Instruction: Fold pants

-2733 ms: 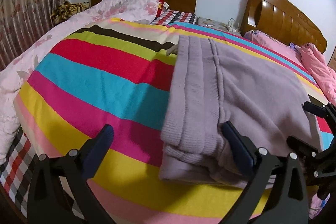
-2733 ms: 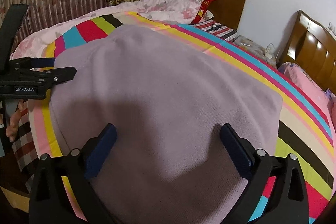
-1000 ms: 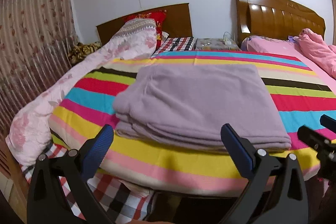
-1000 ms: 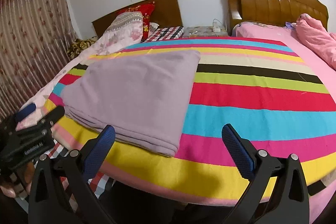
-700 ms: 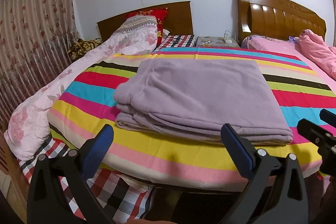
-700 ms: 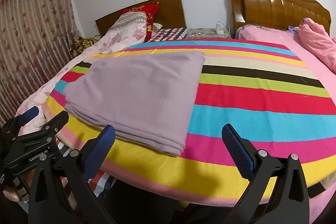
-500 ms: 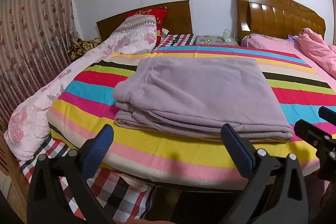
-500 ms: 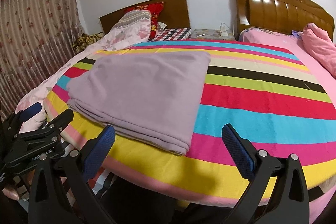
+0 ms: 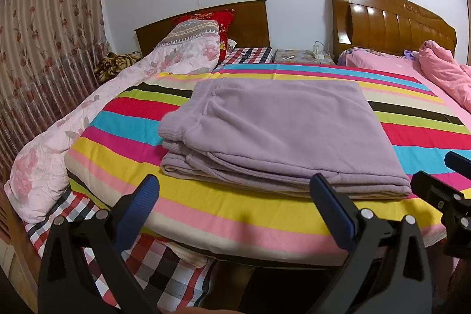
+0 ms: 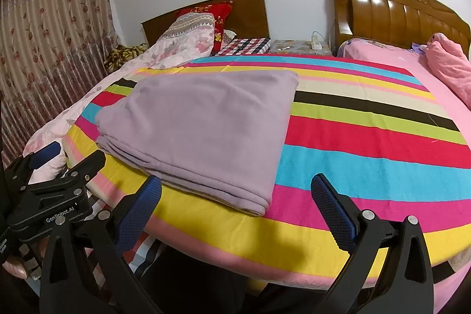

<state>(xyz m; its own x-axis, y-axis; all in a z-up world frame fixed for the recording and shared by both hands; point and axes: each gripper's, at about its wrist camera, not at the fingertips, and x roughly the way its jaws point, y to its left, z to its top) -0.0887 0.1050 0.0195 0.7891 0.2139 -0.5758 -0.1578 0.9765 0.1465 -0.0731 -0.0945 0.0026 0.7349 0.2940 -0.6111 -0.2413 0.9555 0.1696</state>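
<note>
The lilac fleece pants (image 9: 276, 134) lie folded in a flat rectangular stack on the striped bedspread (image 9: 223, 208), with the ribbed waistband at the stack's left end. They also show in the right wrist view (image 10: 203, 125). My left gripper (image 9: 235, 202) is open and empty, held back over the bed's front edge, short of the stack. My right gripper (image 10: 235, 202) is open and empty, in front of the stack's right corner. Each gripper shows at the edge of the other's view.
A pink floral quilt (image 9: 59, 143) lies along the bed's left side, with pillows (image 9: 203, 31) at the headboard. A second bed with pink bedding (image 9: 441, 72) stands at the right. A checked sheet (image 9: 153, 264) hangs below the front edge. A curtain (image 9: 38, 28) covers the left wall.
Both grippers have let go of the pants and pulled back from the stack to beyond the bed's front edge. In the last second they barely shift. The folded pants stay still.
</note>
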